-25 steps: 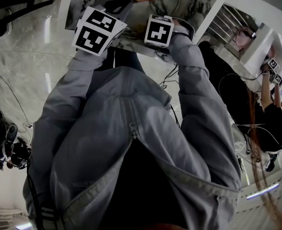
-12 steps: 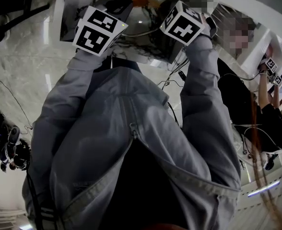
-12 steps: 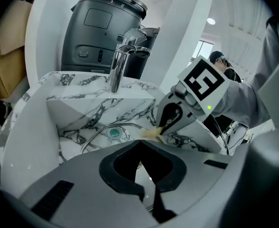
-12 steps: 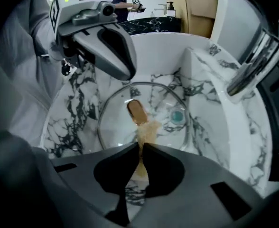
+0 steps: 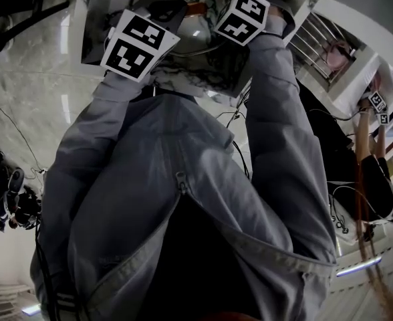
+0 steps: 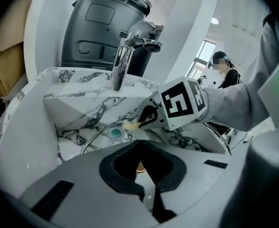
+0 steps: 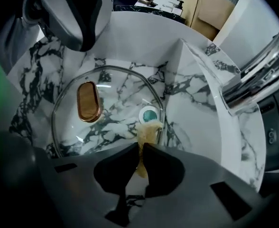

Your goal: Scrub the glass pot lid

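The glass pot lid (image 7: 116, 91) lies flat in the marble sink (image 7: 196, 103), copper handle (image 7: 88, 101) up. The right tool (image 7: 141, 148) pinches a yellowish sponge (image 7: 147, 133), its tip at the lid's rim beside the green drain plug (image 7: 149, 114). The left tool (image 6: 140, 144) hangs over the lid's other side, jaws pressed together.

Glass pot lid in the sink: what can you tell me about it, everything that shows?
The glass pot lid is round clear glass with a thin metal rim and an oval copper-coloured handle on top. It lies handle-up in the marbled sink, covering the green drain plug, which shows through it. A yellowish sponge, pinched in the right gripper, meets the glass near the rim beside that plug.
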`<state>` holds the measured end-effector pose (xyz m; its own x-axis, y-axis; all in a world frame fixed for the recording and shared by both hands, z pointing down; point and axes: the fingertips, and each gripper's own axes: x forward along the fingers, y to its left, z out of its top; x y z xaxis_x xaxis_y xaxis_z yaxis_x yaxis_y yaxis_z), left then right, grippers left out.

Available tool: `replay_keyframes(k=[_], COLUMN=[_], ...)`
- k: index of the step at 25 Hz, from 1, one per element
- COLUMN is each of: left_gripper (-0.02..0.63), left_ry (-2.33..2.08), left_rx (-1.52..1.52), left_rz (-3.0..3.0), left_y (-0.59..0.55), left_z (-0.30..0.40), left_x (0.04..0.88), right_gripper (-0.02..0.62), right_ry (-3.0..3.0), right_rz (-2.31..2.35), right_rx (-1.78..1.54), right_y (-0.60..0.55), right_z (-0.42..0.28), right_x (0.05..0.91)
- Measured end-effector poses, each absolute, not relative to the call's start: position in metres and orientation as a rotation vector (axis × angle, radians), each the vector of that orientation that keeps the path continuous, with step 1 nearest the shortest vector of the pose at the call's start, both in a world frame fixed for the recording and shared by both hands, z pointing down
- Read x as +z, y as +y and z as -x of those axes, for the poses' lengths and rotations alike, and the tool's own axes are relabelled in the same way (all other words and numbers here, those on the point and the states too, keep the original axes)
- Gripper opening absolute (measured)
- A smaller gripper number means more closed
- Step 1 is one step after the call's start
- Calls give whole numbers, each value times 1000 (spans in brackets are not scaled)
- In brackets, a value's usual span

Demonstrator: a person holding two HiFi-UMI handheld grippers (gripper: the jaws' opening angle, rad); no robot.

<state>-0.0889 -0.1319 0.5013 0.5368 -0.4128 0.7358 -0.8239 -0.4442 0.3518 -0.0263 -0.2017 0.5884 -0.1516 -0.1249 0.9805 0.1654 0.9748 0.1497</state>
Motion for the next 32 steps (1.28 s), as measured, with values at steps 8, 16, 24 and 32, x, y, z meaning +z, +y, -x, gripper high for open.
replay_keyframes(k=[8, 16, 24, 32], left_gripper=[15, 15, 15, 15], left_ry=[-988, -990, -988, -1011], left_rx=[745, 737, 726, 704], left_rz=[-2065, -2076, -2092, -2111], left_y=[-134, -130, -120, -105], left_z=[85, 81, 79, 80], left_x=[504, 501, 494, 483], right_gripper=[48, 49, 49, 49], right_ry=[-1647, -1557, -1456, -1403], right_rz=[82, 209, 292, 387], right_rx=[-302, -273, -302, -181], right_y=[-207, -172, -118, -51], right_z=[25, 10, -5, -19], right_x=[614, 609, 604, 602])
